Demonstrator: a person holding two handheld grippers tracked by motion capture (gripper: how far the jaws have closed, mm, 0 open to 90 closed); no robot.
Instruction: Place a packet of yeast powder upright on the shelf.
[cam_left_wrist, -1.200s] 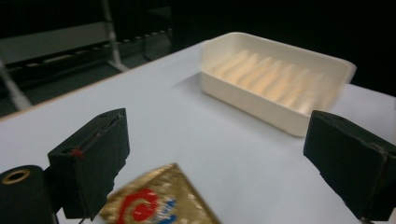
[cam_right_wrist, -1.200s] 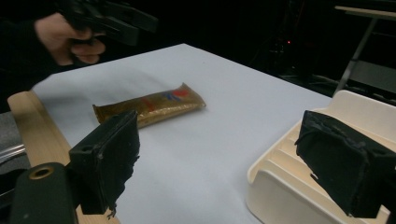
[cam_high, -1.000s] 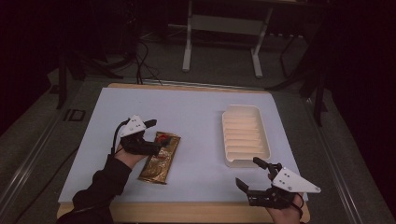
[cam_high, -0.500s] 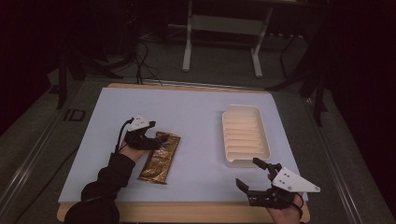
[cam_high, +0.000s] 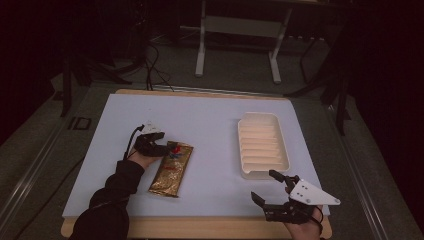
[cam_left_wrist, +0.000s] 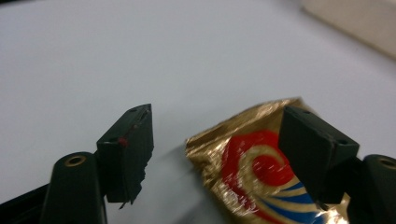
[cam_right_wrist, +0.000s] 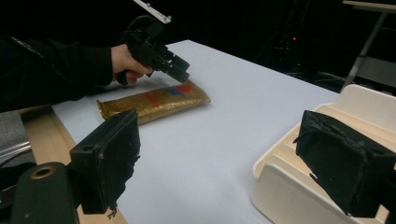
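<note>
Gold packet (cam_high: 171, 168) edge between gaping left tool (cam_high: 161, 147) jaws.

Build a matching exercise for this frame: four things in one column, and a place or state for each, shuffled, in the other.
Things
1. gold packet
2. cream tray
3. left gripper
4. right gripper

Places or states
A. open, near the table's front right edge, nothing between its jaws
B. empty, on the right half of the mat
C. lying flat, left of centre
D. open, jaws straddling the packet's far end

Pairs: 1-C, 2-B, 3-D, 4-A
</note>
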